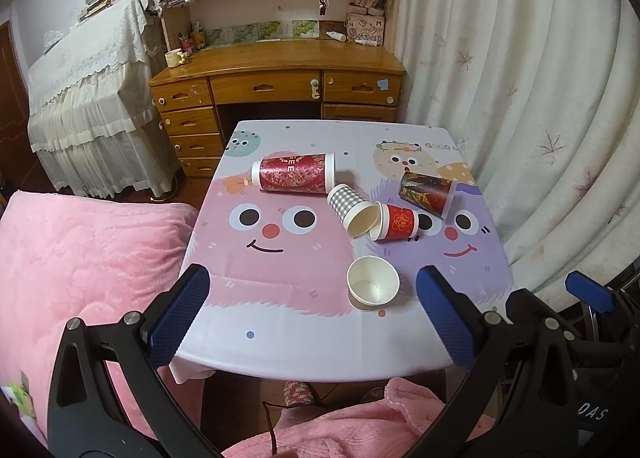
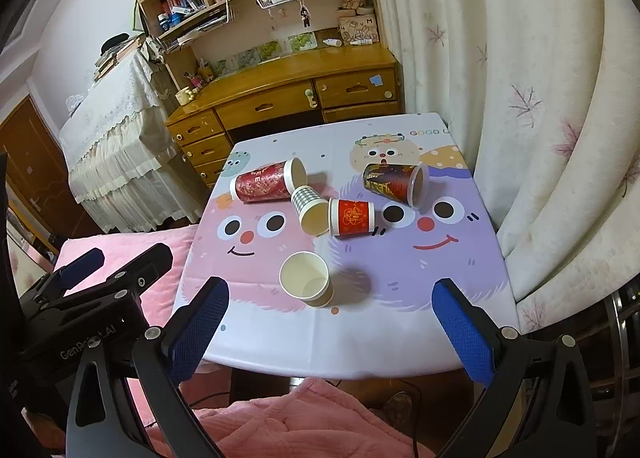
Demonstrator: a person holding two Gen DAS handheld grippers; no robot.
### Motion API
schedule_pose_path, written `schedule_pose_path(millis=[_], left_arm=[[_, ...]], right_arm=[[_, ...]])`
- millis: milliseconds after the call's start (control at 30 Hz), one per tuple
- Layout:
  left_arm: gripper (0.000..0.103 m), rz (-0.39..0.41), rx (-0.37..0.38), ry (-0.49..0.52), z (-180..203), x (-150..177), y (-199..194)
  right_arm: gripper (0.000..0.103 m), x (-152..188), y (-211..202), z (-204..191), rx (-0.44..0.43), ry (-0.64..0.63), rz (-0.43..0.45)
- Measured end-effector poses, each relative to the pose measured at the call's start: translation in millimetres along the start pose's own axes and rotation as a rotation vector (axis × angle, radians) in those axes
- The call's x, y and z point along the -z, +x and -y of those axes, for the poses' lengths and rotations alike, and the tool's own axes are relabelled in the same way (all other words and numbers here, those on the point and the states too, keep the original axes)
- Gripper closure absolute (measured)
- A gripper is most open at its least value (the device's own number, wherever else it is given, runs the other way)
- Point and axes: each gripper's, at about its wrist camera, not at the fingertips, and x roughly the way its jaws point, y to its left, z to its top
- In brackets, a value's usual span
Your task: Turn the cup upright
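Note:
Several paper cups are on the cartoon tablecloth [image 1: 280, 290]. A plain cup [image 1: 373, 283] [image 2: 306, 279] stands upright near the front. On their sides lie a tall red cup [image 1: 294, 173] [image 2: 266, 182], a checked cup [image 1: 352, 208] [image 2: 308, 205], a small red cup [image 1: 396, 222] [image 2: 352, 218] and a dark cup [image 1: 428, 191] [image 2: 396, 183]. My left gripper [image 1: 312, 318] is open and empty above the table's front edge. My right gripper [image 2: 330, 324] is open and empty there too.
A wooden desk [image 1: 276, 74] with drawers and shelves stands behind the table. White curtains [image 1: 540, 98] hang at the right. A pink quilt [image 1: 80, 266] lies at the left and in front. A lace-covered piece of furniture [image 1: 88, 90] stands at the far left.

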Motion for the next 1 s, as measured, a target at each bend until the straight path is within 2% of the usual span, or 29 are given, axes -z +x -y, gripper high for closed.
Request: schedule_pose_path(millis=[1000], left_arm=[[0.001,0.011,-0.021,0.004,0.7,-1.3,9.1]], right_arm=[[0.0,-11.0,14.2,7.7,-0.004,0.003,-0.024]])
